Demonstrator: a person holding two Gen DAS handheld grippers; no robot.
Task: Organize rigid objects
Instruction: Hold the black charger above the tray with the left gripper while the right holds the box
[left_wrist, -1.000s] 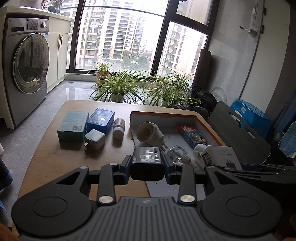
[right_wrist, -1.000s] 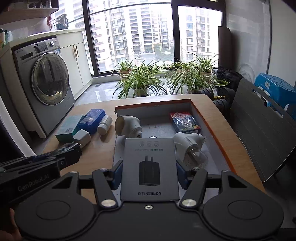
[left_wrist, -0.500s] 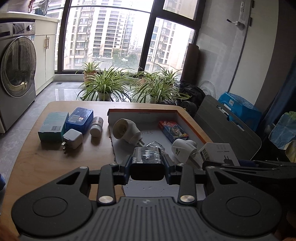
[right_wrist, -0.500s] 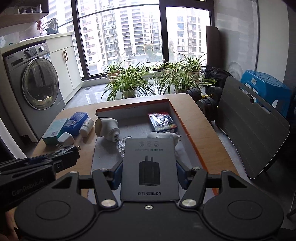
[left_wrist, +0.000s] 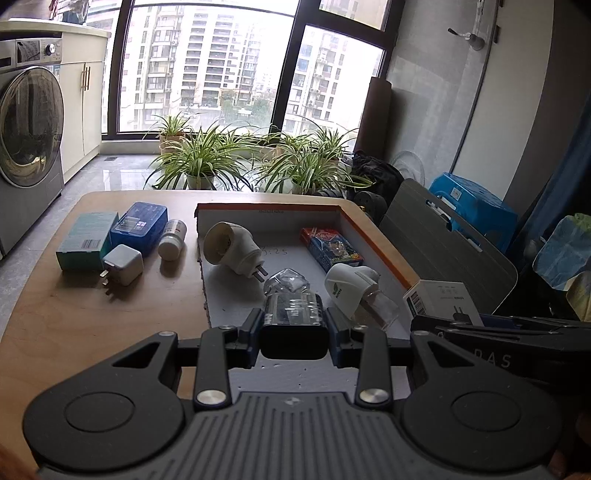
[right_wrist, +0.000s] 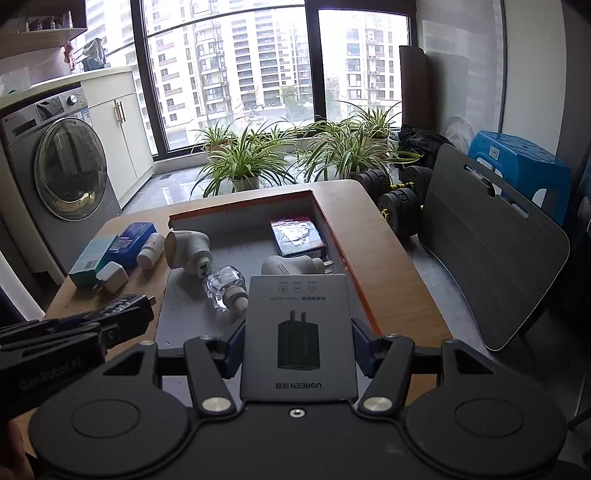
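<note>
Both tongs nearer; UGREEN box clamped.

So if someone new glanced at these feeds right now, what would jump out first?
Both grippers are loaded: the left gripper clamps a black charger, the right gripper a grey charger box. Beyond them lies the orange-rimmed tray with white plugs, and loose boxes on the table to its left.

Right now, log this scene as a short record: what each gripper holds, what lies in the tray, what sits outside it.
left gripper: shut on black charger
right gripper: shut on grey charger box
tray: two white plug-in devices, red and blue pack, clear bottle
outside tray, on table: teal box, blue box, white charger, small white bottle
</note>
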